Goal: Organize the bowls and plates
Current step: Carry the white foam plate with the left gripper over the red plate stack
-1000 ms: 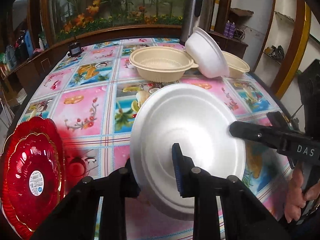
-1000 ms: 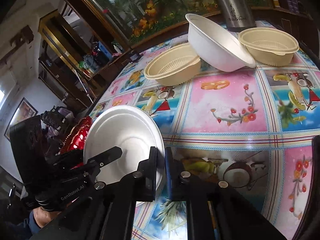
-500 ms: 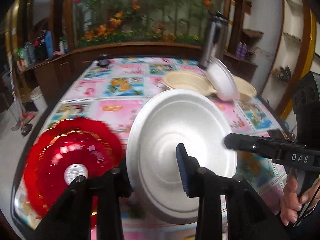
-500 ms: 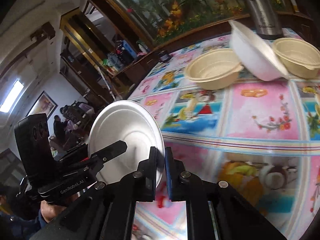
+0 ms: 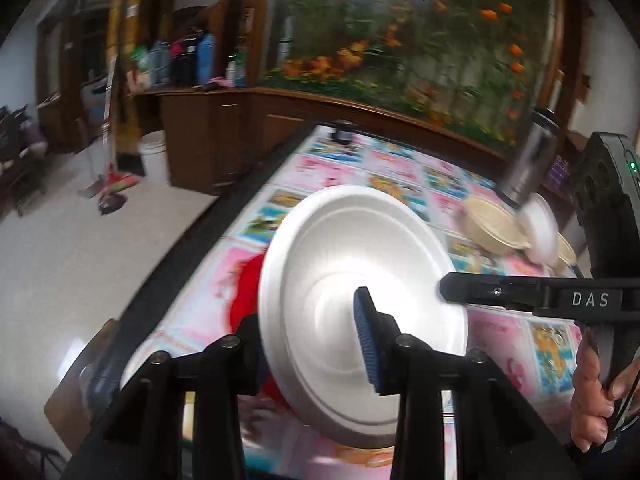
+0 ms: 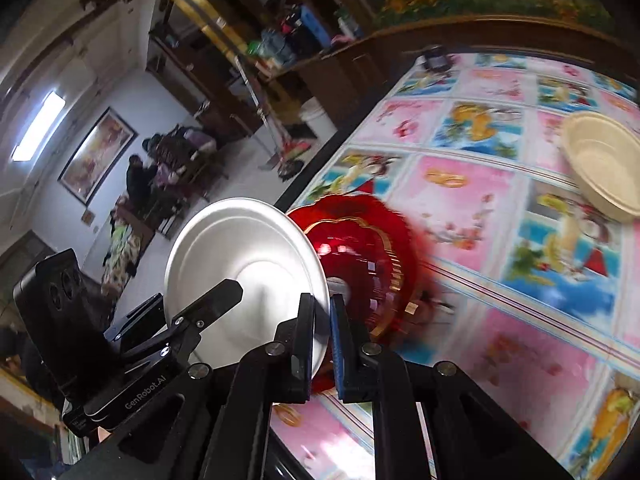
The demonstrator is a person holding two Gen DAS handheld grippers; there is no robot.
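A pale glossy floor (image 5: 60, 248) spread at nine o'clock; dark wooden cabinets (image 5: 208, 140) stood at eleven, a framed picture (image 6: 98, 154) hung at ten.

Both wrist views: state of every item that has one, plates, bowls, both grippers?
white plate: off the table, tilted on edge, gripped on two sides of its rim.
left gripper: shut on the white plate's rim.
right gripper: shut on the opposite rim.
red plate: flat on the table, partly behind the white plate.
beige bowl: upright, empty.
white bowl: tilted, leaning between the beige bowls.
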